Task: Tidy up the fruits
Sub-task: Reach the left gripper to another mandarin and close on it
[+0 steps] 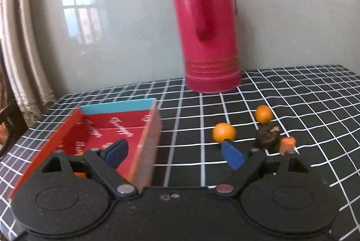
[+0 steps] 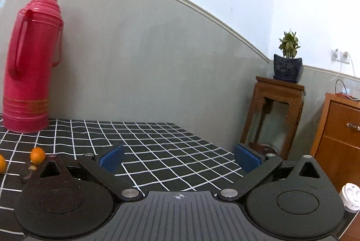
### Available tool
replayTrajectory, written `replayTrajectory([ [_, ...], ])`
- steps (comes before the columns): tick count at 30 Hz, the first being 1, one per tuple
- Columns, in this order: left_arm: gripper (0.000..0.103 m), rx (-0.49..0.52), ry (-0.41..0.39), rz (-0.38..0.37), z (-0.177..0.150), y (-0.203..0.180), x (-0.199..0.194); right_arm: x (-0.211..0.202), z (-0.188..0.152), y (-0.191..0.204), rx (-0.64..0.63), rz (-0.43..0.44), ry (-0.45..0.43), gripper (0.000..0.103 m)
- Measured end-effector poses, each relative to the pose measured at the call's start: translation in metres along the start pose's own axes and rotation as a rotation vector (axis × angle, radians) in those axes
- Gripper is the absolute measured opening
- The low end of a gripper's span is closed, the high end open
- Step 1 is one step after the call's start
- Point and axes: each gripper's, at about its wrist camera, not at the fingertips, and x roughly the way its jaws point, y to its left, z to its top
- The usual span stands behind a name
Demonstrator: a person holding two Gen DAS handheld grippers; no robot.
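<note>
nearest the left wrist camera, the left gripper point(image 1: 177, 154) is seen with its blue pads spread apart and nothing between them; one pad hangs over the red box point(image 1: 126, 126), the other over the checked tablecloth point(image 1: 191, 128). the right-hand wall of the box falls between the two pads. something orange is glimpsed low inside the box behind the gripper's linkage, though what it is cannot be told.

the right gripper point(image 2: 178, 159) is likewise held wide open and empty, pointed across bare cloth toward the wall, away from the fruit.

the step in hand is judged to be a reach for the next loose fruit, with at least one piece perhaps already boxed. just beyond the left gripper's right-hand pad the nearer orange point(image 1: 223, 132) is found on the cloth, close to the pad tip but not touched. further right a dark fruit point(image 1: 267, 136) is seen, with an orange-red piece point(image 1: 286, 144) beside it, and behind these the farther orange point(image 1: 263, 114) lies. in the right wrist view these fruits sit at the far left edge only.

the next move calls for the left gripper to be swung rightward until the nearer orange is centred between the pads, then closed gently, since a round fruit may roll.

farthest back, a pink thermos point(image 1: 207, 23) stands against the wall.
</note>
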Motion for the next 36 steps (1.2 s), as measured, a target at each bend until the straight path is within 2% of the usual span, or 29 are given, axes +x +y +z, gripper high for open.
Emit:
replayTrajectory([
  [4, 0.076, 0.008, 0.025, -0.035, 0.006, -0.014, 0.022, 0.005, 0.001, -0.008, 0.0, -0.004, -0.002, 0.103],
  [9, 0.059, 0.006, 0.042, -0.05, 0.012, -0.023, 0.05, 0.008, 0.005, -0.02, 0.047, 0.016, 0.013, 0.103],
  [11, 0.06, -0.005, 0.058, -0.059, 0.013, -0.023, 0.061, 0.009, 0.008, -0.022, 0.058, 0.031, 0.02, 0.103],
  [14, 0.06, 0.0, 0.042, -0.068, 0.015, -0.026, 0.065, 0.009, 0.011, -0.025, 0.069, 0.047, 0.018, 0.103],
  [16, 0.056, -0.004, 0.034, -0.077, 0.015, -0.027, 0.066, 0.009, 0.013, -0.026, 0.073, 0.057, 0.018, 0.103],
  [18, 0.042, -0.001, 0.025, -0.095, 0.014, -0.028, 0.064, 0.01, 0.015, -0.025, 0.078, 0.072, 0.023, 0.103],
  [19, 0.041, 0.006, 0.021, -0.102, 0.013, -0.029, 0.063, 0.01, 0.015, -0.025, 0.078, 0.078, 0.027, 0.103],
  [22, 0.042, 0.036, 0.014, -0.121, 0.011, -0.035, 0.062, 0.012, 0.016, -0.025, 0.085, 0.097, 0.037, 0.103],
  [24, 0.058, 0.055, 0.018, -0.115, 0.009, -0.039, 0.061, 0.011, 0.016, -0.026, 0.092, 0.112, 0.042, 0.103],
  [30, 0.058, 0.035, 0.031, -0.135, 0.009, -0.037, 0.066, 0.013, 0.016, -0.027, 0.093, 0.126, 0.045, 0.103],
  [31, 0.056, 0.033, 0.036, -0.15, 0.009, -0.037, 0.067, 0.013, 0.015, -0.027, 0.094, 0.128, 0.048, 0.103],
  [34, 0.042, 0.045, 0.045, -0.195, 0.009, -0.04, 0.067, 0.015, 0.015, -0.03, 0.106, 0.129, 0.057, 0.103],
  [36, 0.027, 0.056, 0.05, -0.219, 0.008, -0.044, 0.066, 0.016, 0.015, -0.03, 0.111, 0.129, 0.059, 0.103],
])
